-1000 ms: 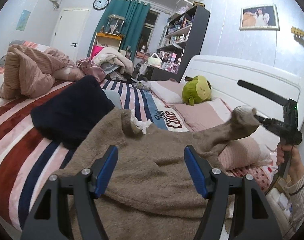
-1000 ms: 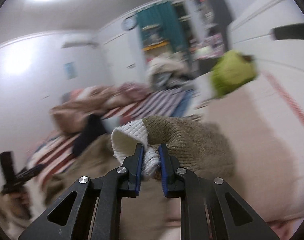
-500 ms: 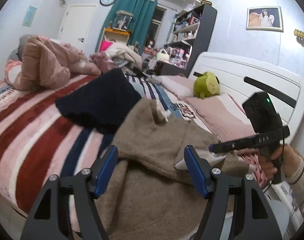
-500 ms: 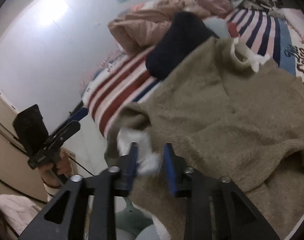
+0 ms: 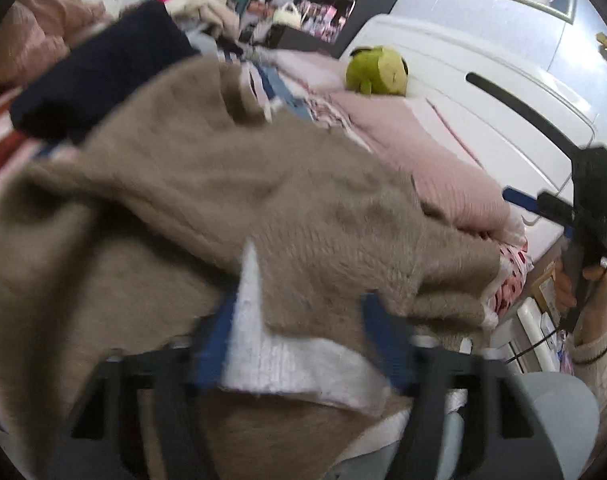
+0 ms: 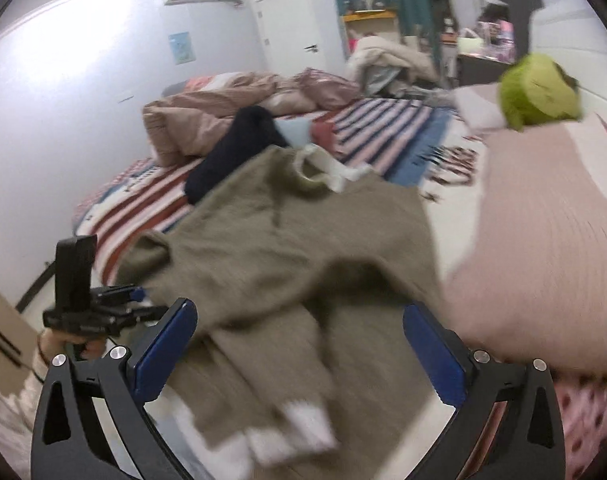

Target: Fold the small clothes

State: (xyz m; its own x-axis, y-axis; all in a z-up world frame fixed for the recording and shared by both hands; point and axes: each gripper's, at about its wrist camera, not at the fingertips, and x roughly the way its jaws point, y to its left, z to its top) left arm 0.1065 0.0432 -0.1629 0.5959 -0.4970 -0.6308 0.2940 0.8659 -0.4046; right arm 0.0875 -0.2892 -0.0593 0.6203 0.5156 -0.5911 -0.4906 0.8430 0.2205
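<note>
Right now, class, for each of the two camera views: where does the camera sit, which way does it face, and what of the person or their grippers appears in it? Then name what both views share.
Left wrist: sits behind the open left gripper, low over the brown sweater, facing the headboard; the right gripper shows.
Right wrist: behind the open right gripper, facing across the bed toward the door; the left gripper shows.
Shared: sweater, green plush toy, navy garment.

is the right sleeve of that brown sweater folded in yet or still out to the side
Folded in. The white-cuffed sleeve lies across the brown sweater body.
</note>
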